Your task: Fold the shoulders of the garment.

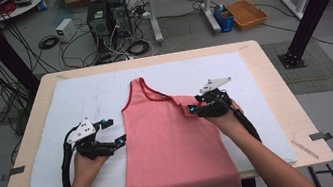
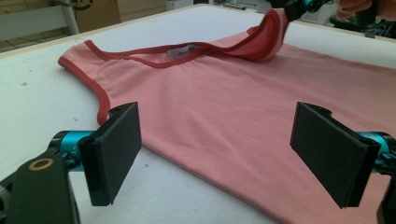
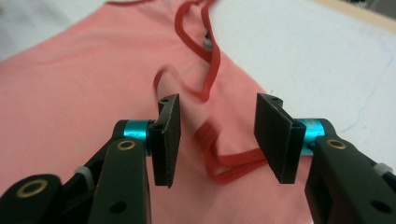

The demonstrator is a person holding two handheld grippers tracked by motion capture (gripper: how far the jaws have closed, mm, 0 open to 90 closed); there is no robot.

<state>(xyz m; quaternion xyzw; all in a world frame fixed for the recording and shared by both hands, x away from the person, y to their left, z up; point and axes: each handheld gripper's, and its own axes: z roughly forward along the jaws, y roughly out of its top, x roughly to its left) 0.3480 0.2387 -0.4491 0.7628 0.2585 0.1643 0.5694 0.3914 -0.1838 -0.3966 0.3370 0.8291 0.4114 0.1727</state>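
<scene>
A pink tank top with dark red trim lies flat on the white mat, its hem hanging over the table's near edge. My left gripper is open at the garment's left side edge. In the left gripper view that side edge of the tank top runs between the wide-apart jaws. My right gripper is open over the right shoulder strap, which is folded inward and partly raised. The red trim loops between and below the jaws of the right gripper.
The mat covers most of a wooden table. On the floor beyond it are computer towers, tangled cables and an orange basket. Black frame posts stand at both sides.
</scene>
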